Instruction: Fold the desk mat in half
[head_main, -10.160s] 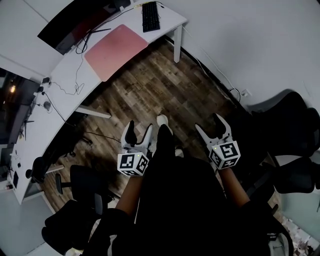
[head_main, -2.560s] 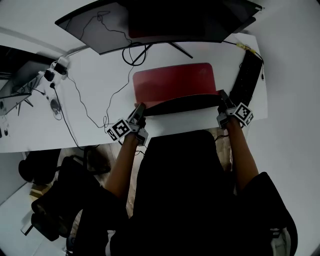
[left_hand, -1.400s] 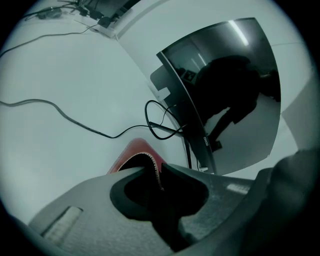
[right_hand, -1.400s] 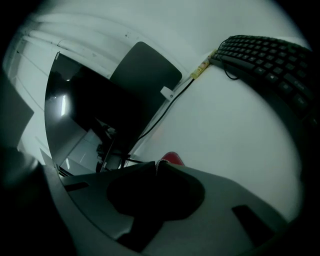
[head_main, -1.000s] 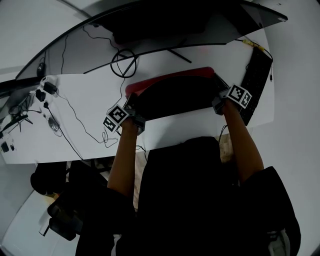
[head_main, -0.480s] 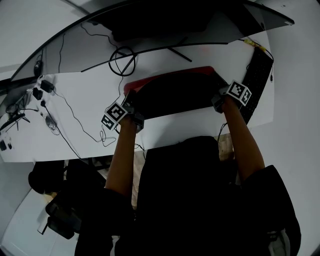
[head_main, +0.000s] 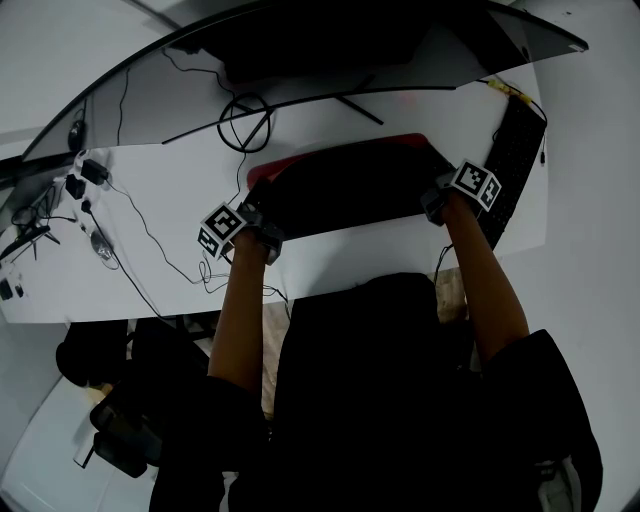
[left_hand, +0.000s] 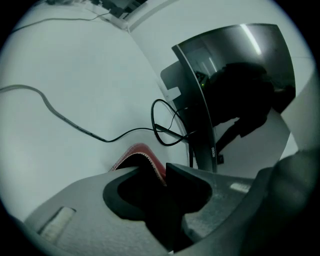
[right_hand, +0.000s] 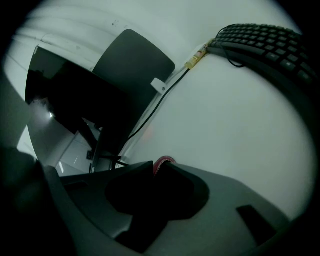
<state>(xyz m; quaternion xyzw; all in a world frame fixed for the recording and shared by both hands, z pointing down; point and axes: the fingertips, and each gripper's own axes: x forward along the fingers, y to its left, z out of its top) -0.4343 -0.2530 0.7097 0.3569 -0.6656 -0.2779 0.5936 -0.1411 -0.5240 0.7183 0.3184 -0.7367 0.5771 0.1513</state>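
Note:
The desk mat (head_main: 350, 185) lies folded on the white desk (head_main: 150, 215), its black underside up and a red strip showing along the far edge. My left gripper (head_main: 262, 215) is at the fold's left corner. Its jaws are opening, with a gap around the red-edged mat corner (left_hand: 142, 151) in the left gripper view (left_hand: 152, 167). My right gripper (head_main: 435, 195) is at the right corner. Its jaws are starting to open, but their tips (right_hand: 156, 165) still pinch the red mat corner (right_hand: 164, 160).
A curved monitor (head_main: 330, 50) stands just behind the mat, with looped cables (head_main: 245, 120) at its foot. A black keyboard (head_main: 515, 150) lies angled to the right of the mat. More cables and plugs (head_main: 80, 185) trail over the desk's left side. A chair (head_main: 110, 440) stands lower left.
The left gripper has drawn a little left and back from the mat corner, and its jaws have parted. The right gripper has hardly moved.

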